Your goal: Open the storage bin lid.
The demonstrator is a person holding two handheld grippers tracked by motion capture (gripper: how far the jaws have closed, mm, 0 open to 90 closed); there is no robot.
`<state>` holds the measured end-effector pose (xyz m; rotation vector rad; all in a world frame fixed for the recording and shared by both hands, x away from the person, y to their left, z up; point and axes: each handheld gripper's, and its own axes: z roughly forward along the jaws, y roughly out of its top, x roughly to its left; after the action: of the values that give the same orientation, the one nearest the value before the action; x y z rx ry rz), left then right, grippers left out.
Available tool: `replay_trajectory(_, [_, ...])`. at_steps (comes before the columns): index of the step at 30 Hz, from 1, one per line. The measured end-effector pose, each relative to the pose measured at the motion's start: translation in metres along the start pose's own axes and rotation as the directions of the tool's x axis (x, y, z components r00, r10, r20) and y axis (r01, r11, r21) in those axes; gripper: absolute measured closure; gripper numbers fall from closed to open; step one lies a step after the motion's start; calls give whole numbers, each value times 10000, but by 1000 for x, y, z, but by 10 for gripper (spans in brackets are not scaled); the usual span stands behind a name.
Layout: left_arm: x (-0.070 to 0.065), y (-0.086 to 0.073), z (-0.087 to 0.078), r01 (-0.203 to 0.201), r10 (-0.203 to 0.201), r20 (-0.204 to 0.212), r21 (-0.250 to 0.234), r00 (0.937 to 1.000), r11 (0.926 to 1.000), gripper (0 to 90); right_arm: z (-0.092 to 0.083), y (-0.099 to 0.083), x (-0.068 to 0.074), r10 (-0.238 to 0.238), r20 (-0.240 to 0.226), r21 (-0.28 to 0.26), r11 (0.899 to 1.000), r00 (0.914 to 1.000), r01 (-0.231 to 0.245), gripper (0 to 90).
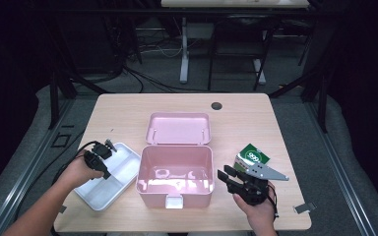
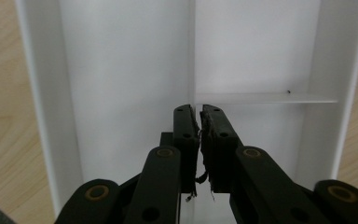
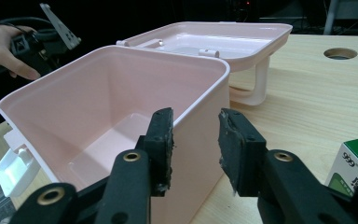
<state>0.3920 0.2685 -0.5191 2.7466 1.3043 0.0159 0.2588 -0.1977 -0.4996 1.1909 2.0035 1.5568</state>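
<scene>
From above, your table (image 1: 128, 110) carries a pink box (image 1: 175, 175) at its middle, its lid (image 1: 178, 128) thrown back flat behind it and its white latch (image 1: 173, 202) facing you. Left of the box, just beside it, lies a white tray (image 1: 109, 186), set at a slant. Your left hand (image 1: 78, 169) holds the left tongs (image 1: 109, 145) over the tray's far end. Right of the box, your right hand (image 1: 258, 206) holds the right tongs (image 1: 225, 173), pointing toward the box's right wall, with a grey plate on top. A green-and-white carton (image 1: 252, 156) stands just behind those tongs. Through the left gripper view, the left tongs (image 2: 199, 114) are closed together with nothing between them, a hair of a gap showing, and they point down into the tray (image 2: 121, 70), right over its long divider, where a cross divider (image 2: 265, 98) branches off to one side. Through the right gripper view, the right tongs (image 3: 196, 123) stand apart, empty, one jaw on each side of the box's (image 3: 98, 107) near corner wall; you cannot tell whether they touch it. The lid (image 3: 223, 39) lies open beyond, the latch (image 3: 11, 170) shows at lower left, the carton (image 3: 354, 161) sits at the right edge, and your left hand (image 3: 2, 46) with its tongs is far left.
</scene>
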Motion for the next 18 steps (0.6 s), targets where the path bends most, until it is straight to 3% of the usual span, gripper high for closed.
replay_trajectory(5, [-2,-5,-22,212,-198,148,-1073,9997,9940,757,0,1,0,-19,34,48,10000,10000,19,620])
replay_trajectory(8, [-6,-7,-33,309,-315,6,-2042,9995,9784,689,0,3,-1,-55,19,160,9999,10000,55,599])
replay_trajectory(10, [-8,-11,-37,497,-456,206,-3028,9987,9517,655,0,5,-2,-141,18,155,9998,9999,140,586])
replay_trajectory(12, [-11,-16,-40,642,-554,344,-3715,9979,9262,634,-1,8,-2,-186,74,180,9997,9998,184,578])
replay_trajectory(14, [-14,-19,-41,735,-655,333,-4190,9973,9050,606,-1,11,-3,-236,77,147,9996,9997,235,564])
replay_trajectory(18, [-19,-22,-45,1139,-951,630,-5096,9935,8529,568,-2,14,-6,-379,161,399,9985,9992,373,528])
